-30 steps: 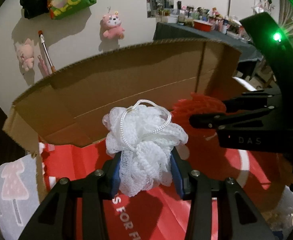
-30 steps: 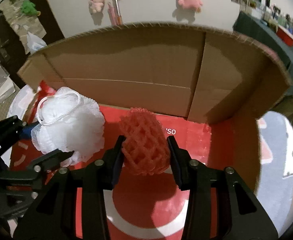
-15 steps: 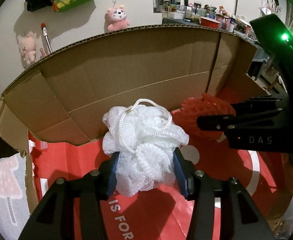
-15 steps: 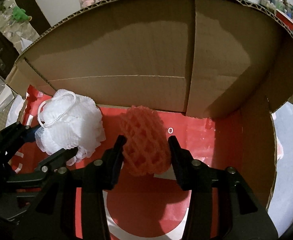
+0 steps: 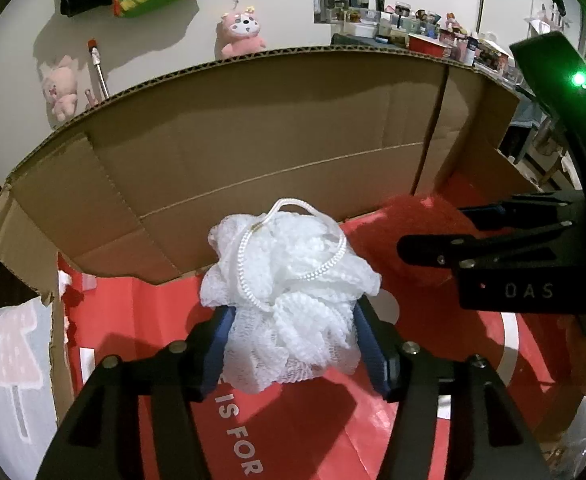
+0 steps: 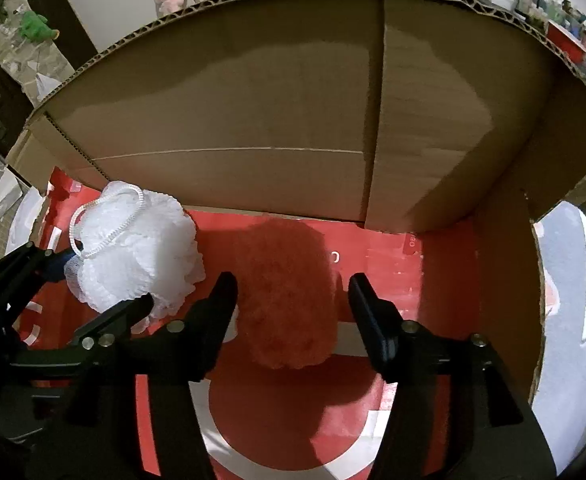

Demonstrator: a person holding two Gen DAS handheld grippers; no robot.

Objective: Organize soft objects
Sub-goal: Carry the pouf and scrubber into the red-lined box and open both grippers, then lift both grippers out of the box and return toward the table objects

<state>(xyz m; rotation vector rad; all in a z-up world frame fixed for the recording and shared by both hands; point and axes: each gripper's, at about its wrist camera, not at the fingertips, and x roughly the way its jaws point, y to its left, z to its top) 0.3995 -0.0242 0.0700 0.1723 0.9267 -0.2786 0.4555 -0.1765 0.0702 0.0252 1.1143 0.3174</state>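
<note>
My left gripper (image 5: 293, 344) is shut on a white mesh bath puff (image 5: 289, 288) with a cord loop, held inside an open cardboard box (image 5: 253, 148) with a red floor. The puff also shows at the left in the right wrist view (image 6: 137, 256), held by the left gripper (image 6: 93, 284). My right gripper (image 6: 293, 304) is open, its fingers spread either side of a blurred red foam net (image 6: 289, 292) that is free of both fingers over the box floor. The right gripper (image 5: 445, 240) shows at the right in the left wrist view, with the red net (image 5: 417, 220) behind it.
The box's tall back flap (image 6: 293, 100) and right wall (image 6: 505, 300) close in the space. Pink plush toys (image 5: 241, 36) hang on the wall behind. A cluttered table (image 5: 433, 36) stands at the back right. A patterned cloth (image 5: 9, 360) lies left of the box.
My right gripper has opened and let go of the red foam net, which now looks blurred between the spread fingers. Both grippers have sunk deeper into the box. The left still grips the puff.
</note>
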